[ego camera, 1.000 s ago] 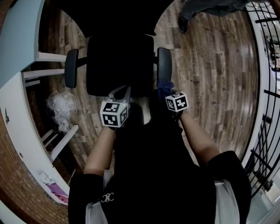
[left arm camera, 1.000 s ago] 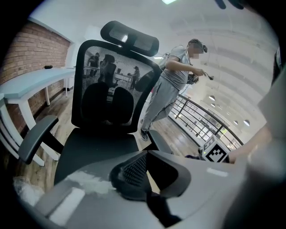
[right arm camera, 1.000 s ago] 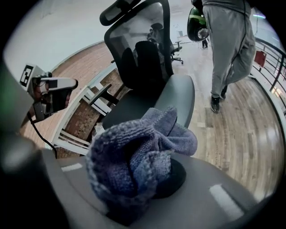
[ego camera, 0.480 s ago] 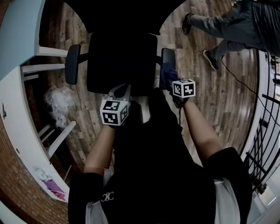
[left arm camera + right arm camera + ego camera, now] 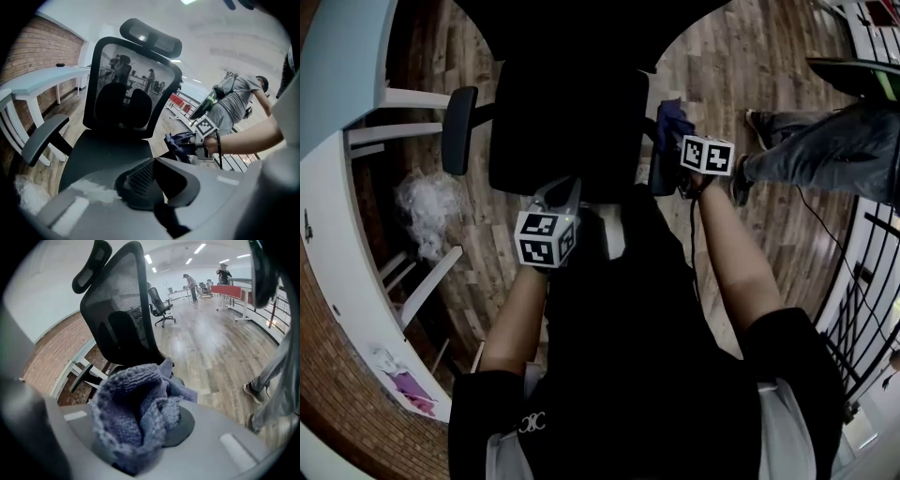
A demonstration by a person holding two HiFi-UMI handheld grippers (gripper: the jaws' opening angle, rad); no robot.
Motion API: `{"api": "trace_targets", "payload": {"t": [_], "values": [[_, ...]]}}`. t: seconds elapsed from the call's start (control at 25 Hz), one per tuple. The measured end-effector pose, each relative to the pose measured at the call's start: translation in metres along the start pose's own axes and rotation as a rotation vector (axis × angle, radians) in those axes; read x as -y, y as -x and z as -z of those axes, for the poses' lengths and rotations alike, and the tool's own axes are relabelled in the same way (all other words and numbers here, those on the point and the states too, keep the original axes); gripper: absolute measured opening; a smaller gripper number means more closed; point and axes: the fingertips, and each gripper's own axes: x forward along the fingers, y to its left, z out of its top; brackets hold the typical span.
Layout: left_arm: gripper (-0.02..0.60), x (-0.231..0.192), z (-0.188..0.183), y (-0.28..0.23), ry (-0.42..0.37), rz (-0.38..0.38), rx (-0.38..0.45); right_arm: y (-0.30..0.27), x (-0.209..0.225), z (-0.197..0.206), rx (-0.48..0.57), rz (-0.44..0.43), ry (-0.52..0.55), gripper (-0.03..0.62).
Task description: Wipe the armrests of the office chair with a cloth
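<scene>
Room: wood-plank floor [image 5: 750, 234], with a white desk [image 5: 328, 234] curving along the left and a brick wall behind it.
Left arm: bent and held close to the body. The left gripper [image 5: 560, 192] hangs over the near edge of the seat, its jaws pressed together on nothing.
Right arm: reaches further forward than the left. The right gripper [image 5: 677, 131] is clamped on a bunched blue-grey knitted cloth [image 5: 671, 114].
Cloth: rests on the right-hand armrest [image 5: 660, 173], toward its far end.
Chair: black office chair [image 5: 567, 122] with a mesh back and a headrest, its seat facing the person. The left-hand armrest [image 5: 459, 129] is bare and well apart from both grippers.
Hidden: the right gripper's jaw tips are buried in the cloth, which also covers the stretch of armrest beneath it. The seat and the person's dark torso block the chair's base.
Farther: a bystander [image 5: 825, 155] in jeans stands on the floor to the right.
Change: a second ago the right gripper sat at the near end of the armrest, and the cloth has since slid up along it. The left gripper has kept its place. The bystander has walked from the top of the head view to its right side.
</scene>
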Motion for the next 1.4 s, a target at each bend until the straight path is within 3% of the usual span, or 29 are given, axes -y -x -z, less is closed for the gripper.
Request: {"api": "trace_targets", "payload": {"t": [0.52,0.72,0.92,1.2,1.28,1.4], "values": [[0.006,-0.010,-0.009,-0.001,0.032,-0.022,0.001,-0.042,-0.014,-0.064,0.021,0.037,0.043,0.048],[0.006,-0.024,-0.009,0.003,0.038,-0.028,0.001,-0.056,-0.018,-0.064,-0.007,0.126,0.032,0.048],[0.006,-0.028,-0.006,0.005,0.043,-0.009,0.006,-0.050,-0.029,-0.044,-0.031,0.178,0.010,0.048],[0.006,-0.039,0.001,0.013,0.024,0.025,0.009,-0.031,-0.055,0.029,-0.062,0.238,-0.045,0.048],[0.006,-0.046,0.005,0.017,0.027,0.029,0.007,-0.024,-0.060,0.044,-0.022,0.268,-0.128,0.048],[0.006,-0.057,0.015,0.020,0.027,0.037,-0.008,-0.018,-0.073,0.057,0.127,0.260,-0.297,0.048]]}}
